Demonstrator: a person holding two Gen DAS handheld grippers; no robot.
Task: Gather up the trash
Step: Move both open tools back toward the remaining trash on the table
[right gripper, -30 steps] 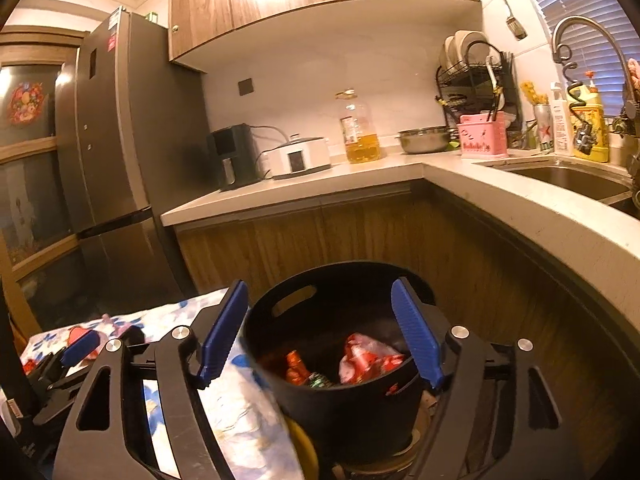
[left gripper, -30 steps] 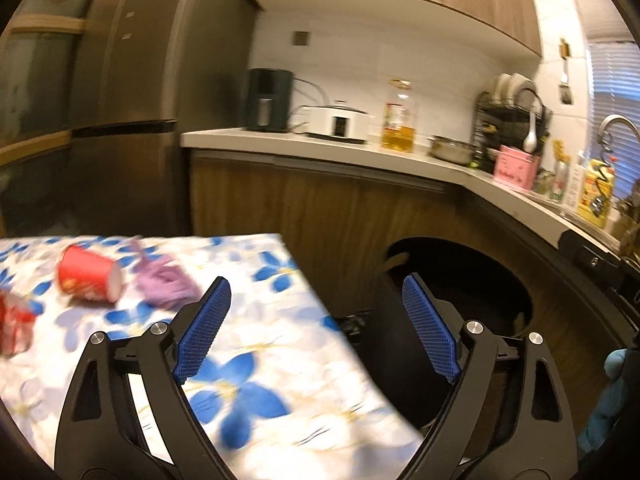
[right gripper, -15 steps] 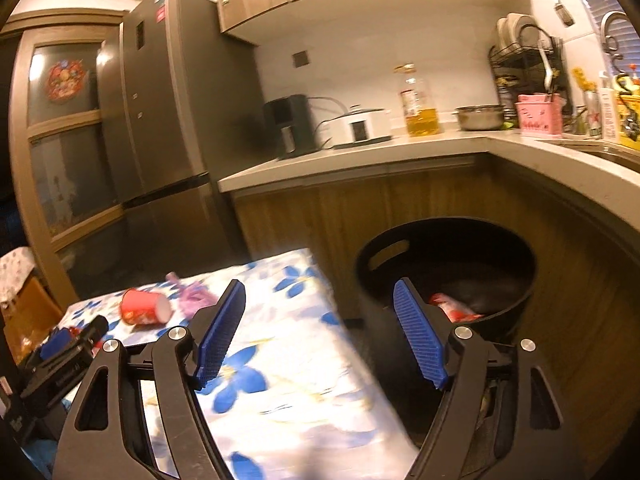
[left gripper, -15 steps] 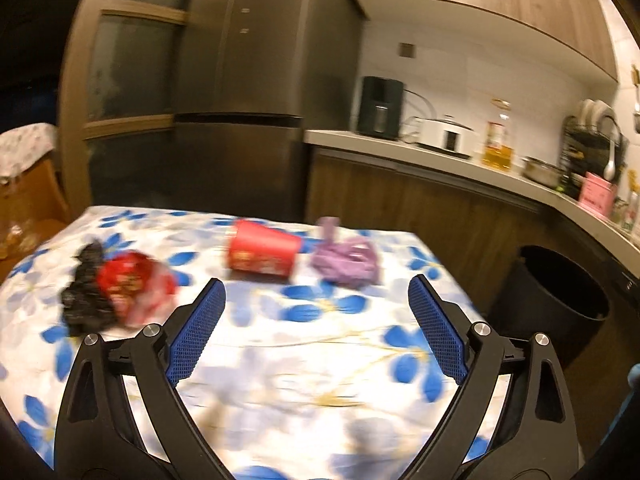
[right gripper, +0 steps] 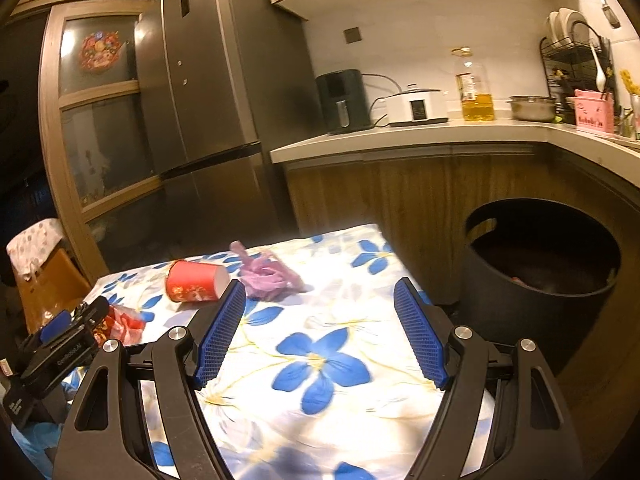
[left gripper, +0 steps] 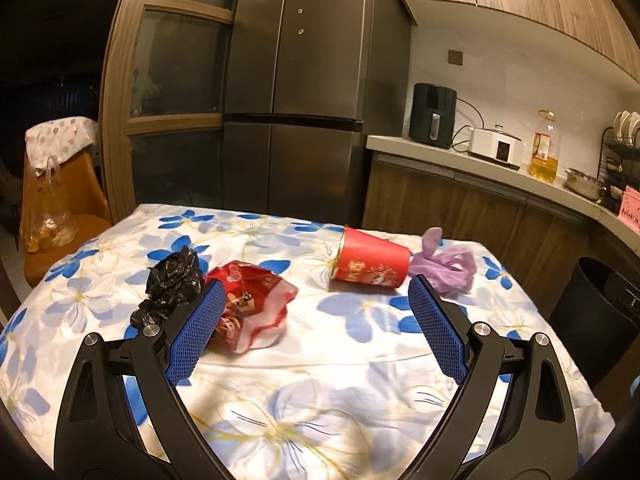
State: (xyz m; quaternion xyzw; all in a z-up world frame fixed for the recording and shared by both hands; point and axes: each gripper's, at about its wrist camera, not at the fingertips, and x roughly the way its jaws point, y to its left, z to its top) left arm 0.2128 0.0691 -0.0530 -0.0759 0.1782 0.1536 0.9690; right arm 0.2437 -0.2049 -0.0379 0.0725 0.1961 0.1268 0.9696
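On the flowered tablecloth lie a crumpled black bag, a red snack wrapper, a red paper cup on its side and a purple glove. My left gripper is open and empty, above the cloth just short of the wrapper. My right gripper is open and empty over the table's right part; the cup and glove lie beyond it. The left gripper shows at the far left there. The black bin stands right of the table.
A fridge stands behind the table. The kitchen counter holds an air fryer, a cooker, an oil bottle and a bowl. An orange chair with a plastic bag stands left of the table. The bin's edge shows at the right.
Both grippers have swung left, away from the bin and over the table. The trash on the cloth now lies in front of the left gripper. Both stay open.
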